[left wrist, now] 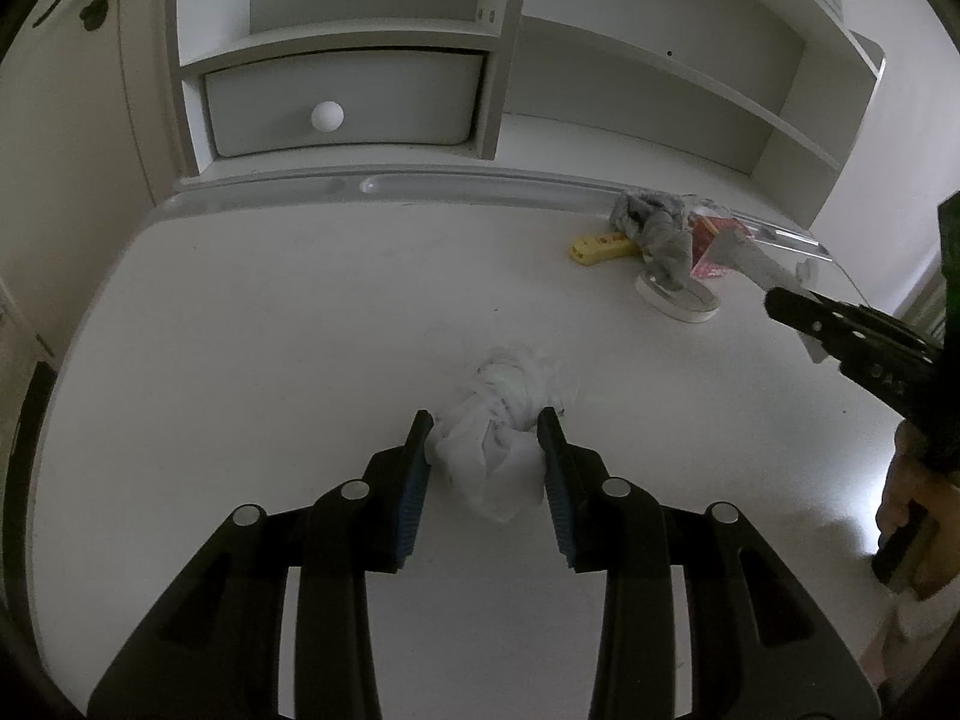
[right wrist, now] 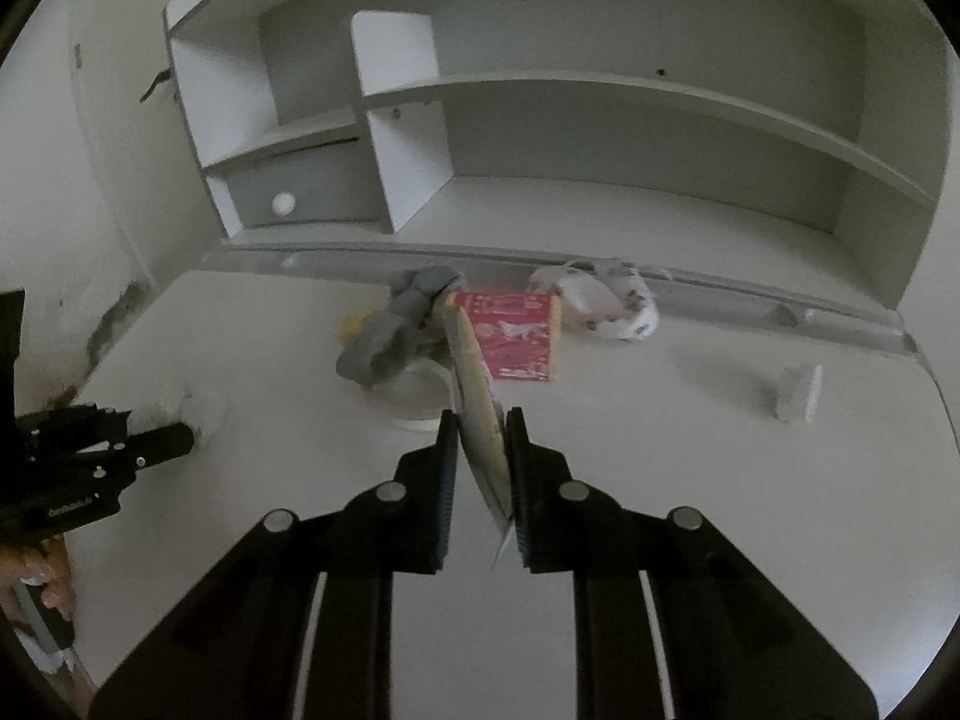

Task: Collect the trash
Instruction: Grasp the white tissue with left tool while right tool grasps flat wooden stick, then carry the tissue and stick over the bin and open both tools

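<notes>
A: Why is the crumpled tissue (left wrist: 492, 450) pinched in the left tongs (left wrist: 486, 426) above the near tabletop (left wrist: 240, 330)?

B: It's trash, likely kept while the right tongs (right wrist: 480, 420) clamp the flat wrapper (right wrist: 477, 402) beside the red carton (right wrist: 516, 336).

Each hand-held gripper, left (left wrist: 485, 420) and right (right wrist: 478, 420), is black plastic with silver round pivot screws and blue ribbed pads.

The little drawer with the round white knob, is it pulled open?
No, the drawer sits pushed into its shelf unit, front flush.
</notes>
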